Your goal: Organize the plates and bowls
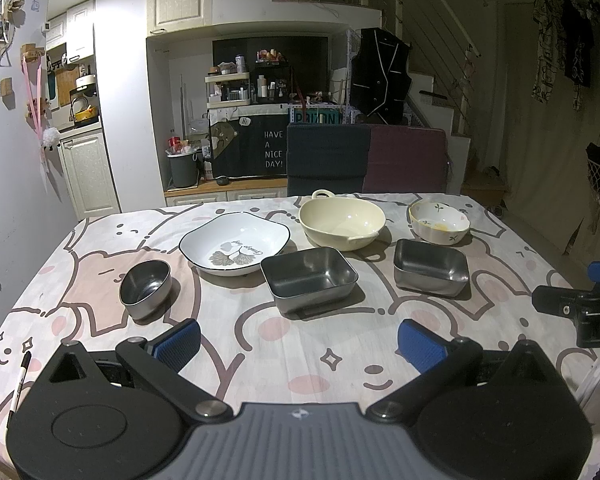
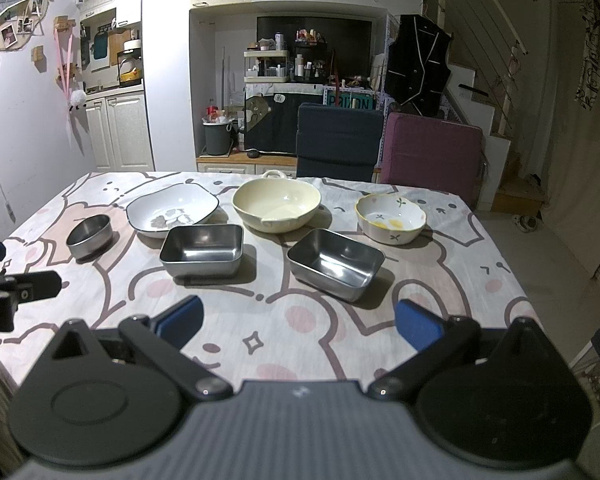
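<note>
The left claw (image 1: 299, 344) hangs low over the near edge of the worktop (image 1: 308, 364), its blue pads (image 1: 179, 342) spread wide with nothing between them. The right claw (image 2: 299, 322) is spread the same way, empty, over the near edge a little further right; its tip shows at the right border of the left view, and the left claw's tip shows at the left border of the right view.

Six dishes sit on the cartoon-print cloth (image 2: 312, 344), all upright and apart from the claws. In the far row, from left: a white plate (image 1: 235, 243) with a dark rim and a leaf print, a cream bowl (image 1: 342, 224) with a handle at its far rim, and a small flowered bowl (image 1: 439, 222) with yellow marks inside. In the near row: a round steel bowl (image 1: 145, 289) at the left, a steel tray (image 1: 309, 279) just in front of the plate and cream bowl, and a second steel tray (image 1: 431, 267) in front of the flowered bowl. The trays stand well apart. All look empty.

A black marker (image 1: 19, 384) lies at the near left corner. Two chairs, one dark blue (image 2: 339, 140) and one purple (image 2: 432, 150), stand behind the far edge.
</note>
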Action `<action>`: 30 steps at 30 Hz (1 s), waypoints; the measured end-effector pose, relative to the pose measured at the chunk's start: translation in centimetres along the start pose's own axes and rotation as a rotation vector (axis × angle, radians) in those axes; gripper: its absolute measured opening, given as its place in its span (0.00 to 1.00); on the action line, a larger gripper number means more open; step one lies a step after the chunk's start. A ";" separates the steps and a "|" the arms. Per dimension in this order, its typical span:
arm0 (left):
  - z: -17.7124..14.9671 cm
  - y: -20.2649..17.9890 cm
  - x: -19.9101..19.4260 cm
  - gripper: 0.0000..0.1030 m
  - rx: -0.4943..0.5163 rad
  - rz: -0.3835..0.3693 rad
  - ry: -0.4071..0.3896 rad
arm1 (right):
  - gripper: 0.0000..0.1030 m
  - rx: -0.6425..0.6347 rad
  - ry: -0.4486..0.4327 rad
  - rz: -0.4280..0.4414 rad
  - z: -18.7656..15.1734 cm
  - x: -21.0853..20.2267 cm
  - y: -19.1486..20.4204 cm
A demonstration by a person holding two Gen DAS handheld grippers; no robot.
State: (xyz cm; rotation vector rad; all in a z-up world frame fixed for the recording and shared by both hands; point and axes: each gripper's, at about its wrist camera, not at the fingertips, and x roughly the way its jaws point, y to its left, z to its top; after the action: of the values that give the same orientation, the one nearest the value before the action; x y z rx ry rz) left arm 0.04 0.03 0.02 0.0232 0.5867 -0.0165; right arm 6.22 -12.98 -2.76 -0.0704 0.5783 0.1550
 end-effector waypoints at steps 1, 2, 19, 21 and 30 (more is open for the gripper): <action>0.0 0.0 0.0 1.00 0.000 0.000 0.000 | 1.00 0.000 0.000 0.000 0.0 0.0 0.0; 0.0 0.0 0.0 1.00 0.000 0.000 0.000 | 1.00 0.000 0.000 0.000 0.0 0.0 0.0; -0.5 0.0 0.5 1.00 -0.015 0.009 0.012 | 1.00 -0.003 0.010 0.000 0.0 0.1 0.2; -0.4 0.3 0.6 1.00 -0.020 0.014 0.016 | 1.00 -0.011 0.019 -0.001 0.1 0.6 0.2; 0.2 1.3 2.5 1.00 -0.045 0.047 0.076 | 1.00 -0.028 0.050 0.016 0.9 1.6 0.4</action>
State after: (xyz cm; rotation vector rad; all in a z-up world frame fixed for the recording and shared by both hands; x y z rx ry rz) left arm 2.32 1.32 -1.16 -0.0057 0.6627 0.0436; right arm 7.93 -12.34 -2.92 -0.0968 0.6265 0.1772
